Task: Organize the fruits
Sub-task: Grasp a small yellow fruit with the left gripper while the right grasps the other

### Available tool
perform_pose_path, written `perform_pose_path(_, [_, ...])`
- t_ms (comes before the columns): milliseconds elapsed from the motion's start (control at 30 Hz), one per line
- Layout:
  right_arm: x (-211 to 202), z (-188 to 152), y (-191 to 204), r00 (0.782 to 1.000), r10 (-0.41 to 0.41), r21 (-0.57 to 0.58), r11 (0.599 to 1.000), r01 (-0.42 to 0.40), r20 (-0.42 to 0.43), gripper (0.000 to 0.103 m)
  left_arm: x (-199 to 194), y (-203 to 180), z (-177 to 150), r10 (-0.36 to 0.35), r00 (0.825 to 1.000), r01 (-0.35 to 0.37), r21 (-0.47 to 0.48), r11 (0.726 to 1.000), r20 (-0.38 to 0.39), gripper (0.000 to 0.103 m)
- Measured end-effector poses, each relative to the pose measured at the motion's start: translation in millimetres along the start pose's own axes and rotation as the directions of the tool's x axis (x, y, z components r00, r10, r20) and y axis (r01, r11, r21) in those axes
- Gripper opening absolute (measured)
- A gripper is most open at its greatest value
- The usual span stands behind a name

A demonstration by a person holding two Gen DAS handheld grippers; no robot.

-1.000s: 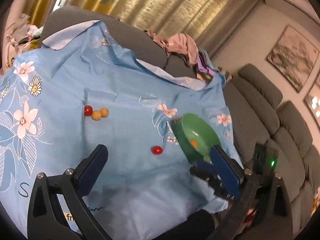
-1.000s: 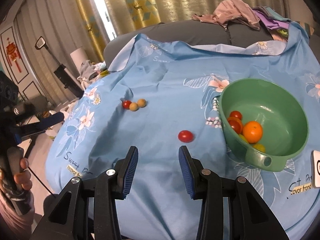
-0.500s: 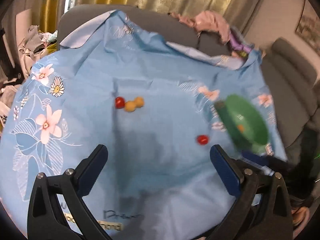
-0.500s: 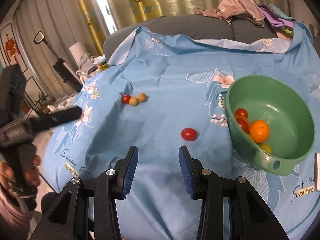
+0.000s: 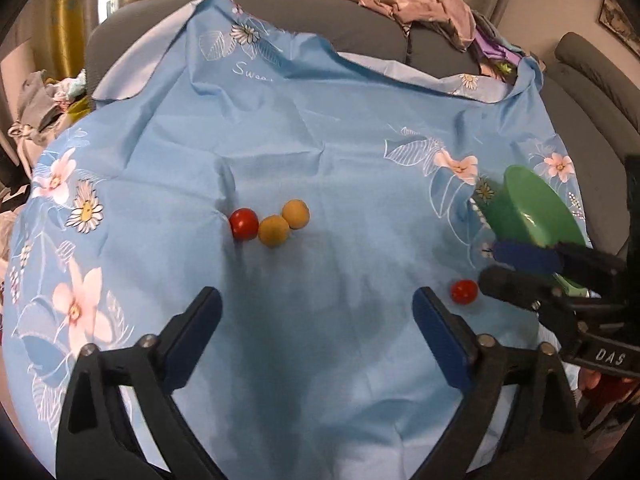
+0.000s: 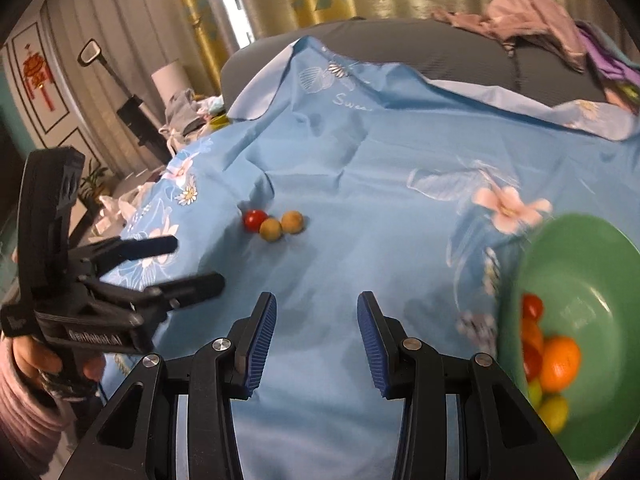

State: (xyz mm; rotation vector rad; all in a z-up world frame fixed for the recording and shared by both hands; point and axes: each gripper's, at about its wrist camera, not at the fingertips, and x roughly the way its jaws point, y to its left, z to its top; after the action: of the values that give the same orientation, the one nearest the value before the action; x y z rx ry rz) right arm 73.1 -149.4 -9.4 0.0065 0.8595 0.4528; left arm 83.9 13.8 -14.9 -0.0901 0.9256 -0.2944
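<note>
A red tomato (image 5: 244, 223) and two tan round fruits (image 5: 273, 231) lie together mid-cloth, also in the right wrist view (image 6: 270, 229). A lone red tomato (image 5: 463, 291) lies at the right, just before the right gripper's fingers (image 5: 516, 280); it is hidden in the right wrist view. A green bowl (image 6: 592, 320) holds an orange (image 6: 559, 363), tomatoes and yellow-green fruits; its rim shows in the left wrist view (image 5: 532, 208). My left gripper (image 5: 316, 332) is open and empty, well short of the three fruits. My right gripper (image 6: 316, 328) is open and empty.
A blue floral cloth (image 5: 320, 128) covers a grey sofa (image 5: 304, 12). Clothes (image 5: 424, 4) are piled on the sofa back. More sofa seats (image 5: 592, 80) stand at the right. Clutter and a lamp (image 6: 172, 76) stand at the left past the cloth's edge.
The left gripper has swung left and forward, bringing the three fruits to the centre of its view. The right gripper has moved forward, toward the lone tomato, which has left its view.
</note>
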Motion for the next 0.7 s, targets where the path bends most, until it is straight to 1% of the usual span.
perform_pose_path(67, [11,11,-2,1.0,0.017,0.0,1.0,-0.017,-0.01,0.043,9,1,5,-0.011,1.0,0.011,0.015,1.0,-0.013,0.086])
perform_pose_path(133, [23,22,-4,0.998,0.052,-0.003,0.999,-0.052,-0.026,0.043,19,1,10,-0.004,1.0,0.005,0.023,1.0,-0.03,0.076])
perform_pose_path(200, [39,34,-5,0.996,0.076,0.005,0.997,-0.075,-0.049,0.043,29,5,13,-0.011,0.999,0.012,0.017,1.0,-0.048,0.072])
perform_pose_path(267, [51,41,-4,0.993,0.096,0.002,0.995,-0.096,-0.063,0.043,37,8,16,0.003,0.998,-0.002,0.01,1.0,-0.056,0.072])
perform_pose_path(300, [59,45,-3,0.991,0.111,0.003,0.994,-0.111,-0.075,0.043,40,10,17,0.005,0.998,-0.005,0.003,1.0,-0.059,0.069])
perform_pose_path(333, [67,49,-2,0.988,0.124,0.004,0.992,-0.124,-0.091,0.043,42,12,18,-0.002,0.998,0.002,-0.002,1.0,-0.064,0.063])
perform_pose_path(400, [82,55,0,0.984,0.133,-0.006,0.991,-0.135,-0.116,0.043,48,15,20,-0.011,0.997,0.01,-0.011,1.0,-0.079,0.058])
perform_pose_path(467, [99,60,2,0.976,0.151,-0.01,0.988,-0.155,-0.154,0.043,53,15,20,0.001,0.996,-0.001,0.0,1.0,-0.091,0.057])
perform_pose_path(533, [117,64,4,0.966,0.175,-0.005,0.984,-0.18,-0.19,0.043,56,18,22,0.004,0.995,-0.004,-0.004,1.0,-0.096,0.052])
perform_pose_path(633, [136,69,5,0.96,0.175,0.005,0.984,-0.178,-0.22,0.043,60,24,24,0.006,0.995,-0.009,-0.022,1.0,-0.103,0.051])
perform_pose_path(700, [144,72,5,0.96,0.164,0.006,0.986,-0.167,-0.228,0.042,64,25,26,0.016,0.994,-0.018,-0.024,1.0,-0.107,0.05])
